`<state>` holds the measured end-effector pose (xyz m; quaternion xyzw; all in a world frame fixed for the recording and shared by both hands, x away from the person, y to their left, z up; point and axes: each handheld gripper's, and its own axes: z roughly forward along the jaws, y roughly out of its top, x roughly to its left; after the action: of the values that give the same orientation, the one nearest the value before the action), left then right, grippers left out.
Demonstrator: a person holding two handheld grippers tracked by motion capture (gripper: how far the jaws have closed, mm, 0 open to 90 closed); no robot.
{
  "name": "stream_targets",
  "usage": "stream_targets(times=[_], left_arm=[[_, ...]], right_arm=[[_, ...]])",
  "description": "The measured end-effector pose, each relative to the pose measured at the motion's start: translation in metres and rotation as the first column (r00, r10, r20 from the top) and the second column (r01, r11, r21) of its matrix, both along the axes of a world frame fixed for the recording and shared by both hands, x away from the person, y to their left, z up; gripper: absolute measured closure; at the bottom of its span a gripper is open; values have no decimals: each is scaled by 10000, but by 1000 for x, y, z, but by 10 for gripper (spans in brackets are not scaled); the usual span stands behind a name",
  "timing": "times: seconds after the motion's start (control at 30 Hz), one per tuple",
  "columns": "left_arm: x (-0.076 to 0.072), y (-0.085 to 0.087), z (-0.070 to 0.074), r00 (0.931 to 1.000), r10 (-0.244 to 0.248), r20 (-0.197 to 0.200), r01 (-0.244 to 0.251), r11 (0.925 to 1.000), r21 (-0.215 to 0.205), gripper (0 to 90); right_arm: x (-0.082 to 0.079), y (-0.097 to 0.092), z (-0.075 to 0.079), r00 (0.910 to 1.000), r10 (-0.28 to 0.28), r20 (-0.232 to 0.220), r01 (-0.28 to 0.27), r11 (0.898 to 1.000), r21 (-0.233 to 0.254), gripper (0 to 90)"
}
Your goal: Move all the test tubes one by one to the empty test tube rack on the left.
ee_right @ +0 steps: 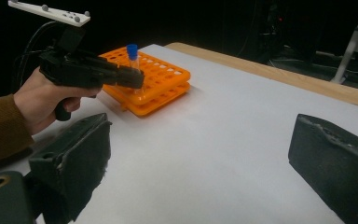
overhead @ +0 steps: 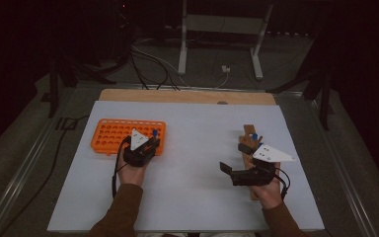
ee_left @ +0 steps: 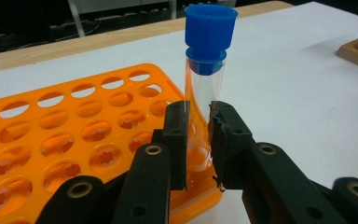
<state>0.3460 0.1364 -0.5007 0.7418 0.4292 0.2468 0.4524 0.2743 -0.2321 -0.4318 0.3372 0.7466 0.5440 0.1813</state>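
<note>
Blue-capped tube (ee_left: 205,88), orange rack (ee_left: 74,140).

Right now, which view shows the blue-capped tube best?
The left gripper view: the tube stands close up, clamped between the left gripper pads over the orange rack. The high and right gripper views show it small, mostly its cap.

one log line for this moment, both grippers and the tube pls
left gripper: shut on test tube, upright at orange rack corner | right gripper: open, nothing between its jaws, over the white table
</note>
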Motion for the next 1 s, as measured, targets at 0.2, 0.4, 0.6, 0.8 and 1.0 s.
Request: stream_targets(times=[0.2,0.4,0.6,0.8,1.0], left_arm=[[0,-1,-4,9999,12,-109,-11,10000,83,781],[-1,-2,-5,10000,16,-42,-14,9997,247,780],[-1,-2,-4,9999,12,-159,-10,10000,95,770],[-2,2,-1,9992,234,-318,-244,9993,-301,612],[-12,17,14,9970,770,-12,-765,9885,-1305,511]], right_arm=[[0,0,0,10000,12,-9,-12,10000,13,55],[0,1,-1,10000,37,-32,-37,10000,-2,56],[0,2,-1,10000,57,-29,-57,10000,-19,56],[0,2,-2,10000,56,-38,-56,10000,-18,56],[0,2,-1,10000,46,-47,-46,10000,-7,56]])
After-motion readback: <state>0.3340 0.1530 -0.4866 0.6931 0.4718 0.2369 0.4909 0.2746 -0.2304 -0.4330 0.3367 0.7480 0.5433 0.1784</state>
